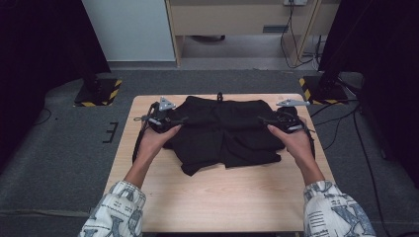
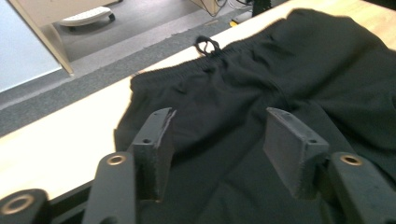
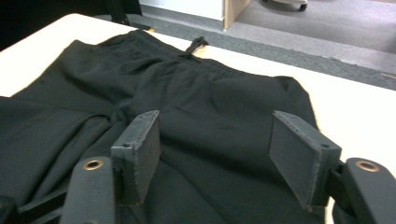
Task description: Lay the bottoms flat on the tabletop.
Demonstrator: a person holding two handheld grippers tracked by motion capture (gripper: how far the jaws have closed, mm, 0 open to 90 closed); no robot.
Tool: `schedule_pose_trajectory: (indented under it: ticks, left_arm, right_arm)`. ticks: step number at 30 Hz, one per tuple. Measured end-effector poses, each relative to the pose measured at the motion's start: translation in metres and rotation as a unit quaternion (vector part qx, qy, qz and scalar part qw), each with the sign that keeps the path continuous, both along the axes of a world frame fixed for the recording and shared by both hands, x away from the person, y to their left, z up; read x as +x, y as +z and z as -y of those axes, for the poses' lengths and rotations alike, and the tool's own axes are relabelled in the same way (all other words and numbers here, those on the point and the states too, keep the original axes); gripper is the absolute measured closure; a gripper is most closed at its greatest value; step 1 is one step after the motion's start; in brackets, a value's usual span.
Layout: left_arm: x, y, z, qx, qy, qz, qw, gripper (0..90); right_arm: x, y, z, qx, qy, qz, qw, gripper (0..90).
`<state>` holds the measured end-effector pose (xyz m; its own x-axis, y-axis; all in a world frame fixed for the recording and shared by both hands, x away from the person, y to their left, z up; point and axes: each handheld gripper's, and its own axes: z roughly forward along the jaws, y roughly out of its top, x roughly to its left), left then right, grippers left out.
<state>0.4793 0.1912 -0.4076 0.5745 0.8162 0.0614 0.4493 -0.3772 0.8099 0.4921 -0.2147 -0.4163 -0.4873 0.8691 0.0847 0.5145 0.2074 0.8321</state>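
Between both tongs (image 1: pixel 184 120) (spread): black shorts (image 1: pixel 225 133).

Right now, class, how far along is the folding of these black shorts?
Done: the shorts lie on the table, waistband at the far edge, legs toward the person. In hand: the left gripper and right gripper, jaws open, sit over the two sides. Left: no neat fold shows yet.
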Motion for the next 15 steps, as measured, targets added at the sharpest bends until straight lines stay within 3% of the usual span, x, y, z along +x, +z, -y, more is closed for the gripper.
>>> schedule_pose_trajectory:
  ticks: [5, 13, 15]
  left_arm:
    - [-0.018, -0.018, 0.006, -0.004, -0.019, -0.010, 0.9998, 30.1]
    - [-0.055, -0.062, 0.005, -0.045, -0.034, -0.020, 0.9982, 24.3]
    - [-0.061, -0.075, 0.004, -0.038, -0.031, -0.024, 0.9985, 24.5]
  right_arm:
    - [-0.015, -0.015, -0.010, -0.002, 0.022, -0.009, 0.9997, 33.6]
    - [-0.048, -0.041, -0.018, -0.009, 0.064, -0.007, 0.9979, 49.8]
    - [-0.055, -0.049, -0.020, -0.016, 0.072, -0.009, 0.9972, 54.9]
